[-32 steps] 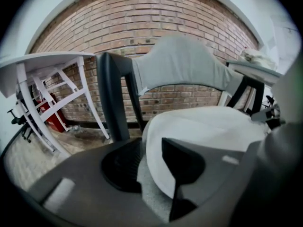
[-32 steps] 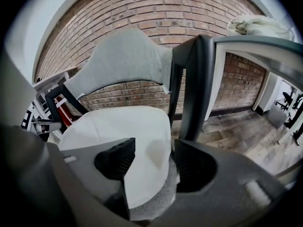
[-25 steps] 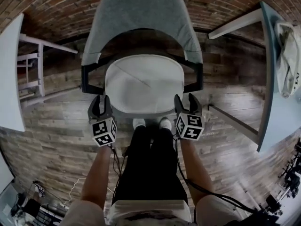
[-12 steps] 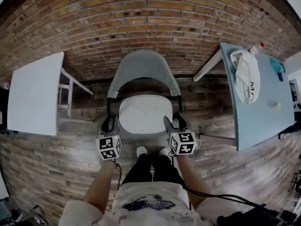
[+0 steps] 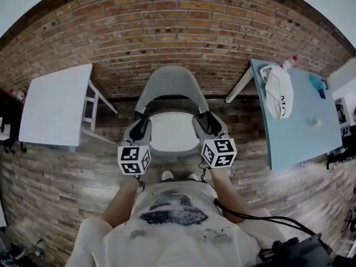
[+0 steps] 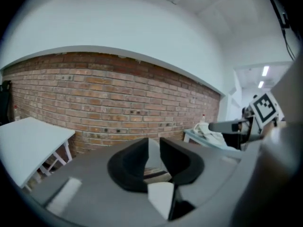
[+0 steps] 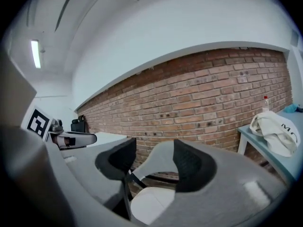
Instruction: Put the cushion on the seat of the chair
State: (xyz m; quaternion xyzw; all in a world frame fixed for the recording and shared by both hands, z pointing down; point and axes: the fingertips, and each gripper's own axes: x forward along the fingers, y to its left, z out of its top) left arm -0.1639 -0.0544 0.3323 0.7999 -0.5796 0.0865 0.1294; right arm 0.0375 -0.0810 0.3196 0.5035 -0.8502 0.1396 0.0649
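Ahead, chair (image 5: 169,85), brick wall (image 5: 178,32), plank floor (image 5: 55,188).

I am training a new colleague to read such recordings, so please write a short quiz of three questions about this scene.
1. True or false: the white cushion lies on the seat of the chair.
2. A white table and a blue table flank the chair. On which lies the white cloth? A. white B. blue C. neither
3. Fill in: the wall behind the chair is built of ____.
Key: 1 true; 2 B; 3 brick.
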